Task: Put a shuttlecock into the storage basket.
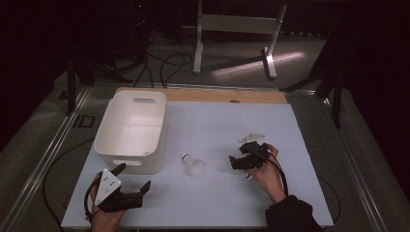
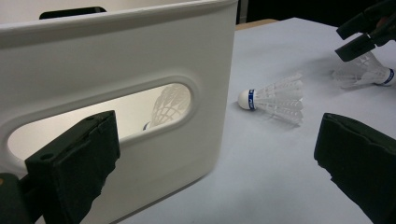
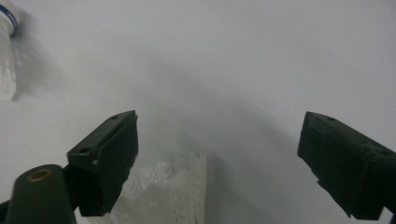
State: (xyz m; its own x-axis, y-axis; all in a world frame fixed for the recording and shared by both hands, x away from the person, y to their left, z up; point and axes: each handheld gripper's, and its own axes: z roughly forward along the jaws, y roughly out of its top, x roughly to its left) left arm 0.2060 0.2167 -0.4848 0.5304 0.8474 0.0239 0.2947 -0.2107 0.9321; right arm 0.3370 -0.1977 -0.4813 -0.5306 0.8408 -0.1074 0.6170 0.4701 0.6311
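A white shuttlecock [image 1: 193, 165] [image 2: 275, 98] lies on its side on the pale table cover, right of the white bin [image 1: 112, 145] [image 2: 140, 51]. A second shuttlecock [image 2: 362, 74] [image 3: 173, 193] lies under my right gripper [image 1: 239, 162] [image 3: 219, 144], which is open, its jaws on either side of the feathers without touching them. A third shuttlecock [image 2: 169, 103] shows inside the bin through the handle slot. My left gripper [image 1: 133, 177] [image 2: 219, 154] is open and holds nothing, near the table's front left, close to the bin's near wall.
The table cover [image 1: 217, 121] ends at a wooden strip [image 1: 212, 95] along the far edge. Metal rails run down both table sides. A white frame stand [image 1: 237, 29] and cables lie on the dark floor beyond.
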